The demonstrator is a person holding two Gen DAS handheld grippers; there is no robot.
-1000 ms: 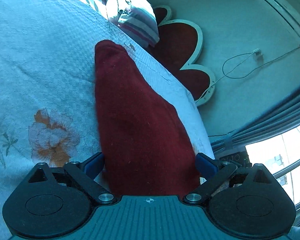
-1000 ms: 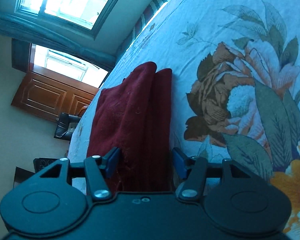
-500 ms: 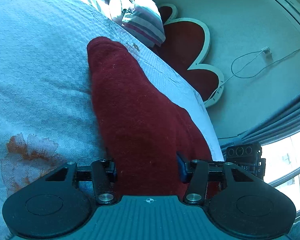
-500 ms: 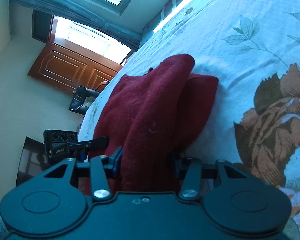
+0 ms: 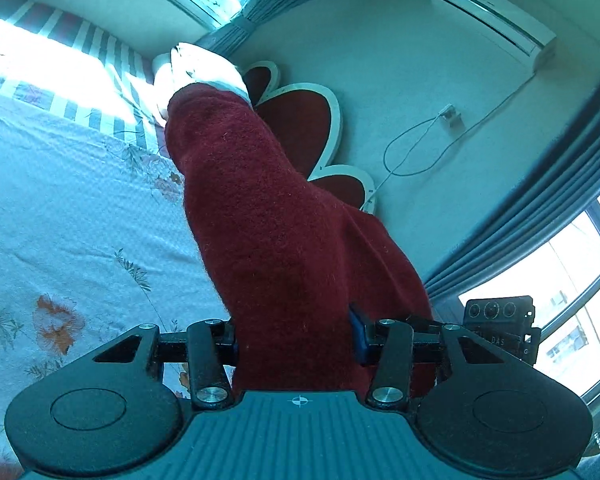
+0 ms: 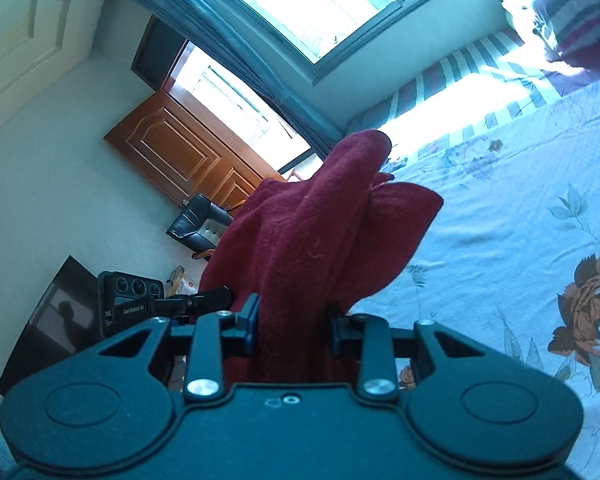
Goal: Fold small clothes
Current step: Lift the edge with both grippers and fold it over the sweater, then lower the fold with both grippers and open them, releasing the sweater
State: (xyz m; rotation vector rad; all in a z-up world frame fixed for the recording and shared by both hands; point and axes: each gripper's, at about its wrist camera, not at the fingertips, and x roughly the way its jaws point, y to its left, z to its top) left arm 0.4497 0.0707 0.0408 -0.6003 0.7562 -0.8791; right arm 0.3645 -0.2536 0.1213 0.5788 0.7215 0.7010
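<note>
A dark red knitted garment (image 5: 276,232) is lifted off the flowered bedspread (image 5: 68,216). My left gripper (image 5: 296,340) is shut on one end of it, and the cloth rises away in a thick fold. My right gripper (image 6: 292,320) is shut on the other end of the red garment (image 6: 312,232), which bunches into folds above the bedspread (image 6: 520,216). The other gripper's body shows at the right of the left wrist view (image 5: 496,328) and at the left of the right wrist view (image 6: 132,300).
A striped pillow (image 6: 576,12) lies at the head of the bed. A red and white flower-shaped headboard (image 5: 300,128) stands by the wall. Curtains and windows (image 5: 572,248), a wooden door (image 6: 180,148) and a black chair (image 6: 200,228) are beyond the bed.
Both grippers closed on the garment's ends and raised it off the bedspread. The views tilted up toward the walls and windows.
</note>
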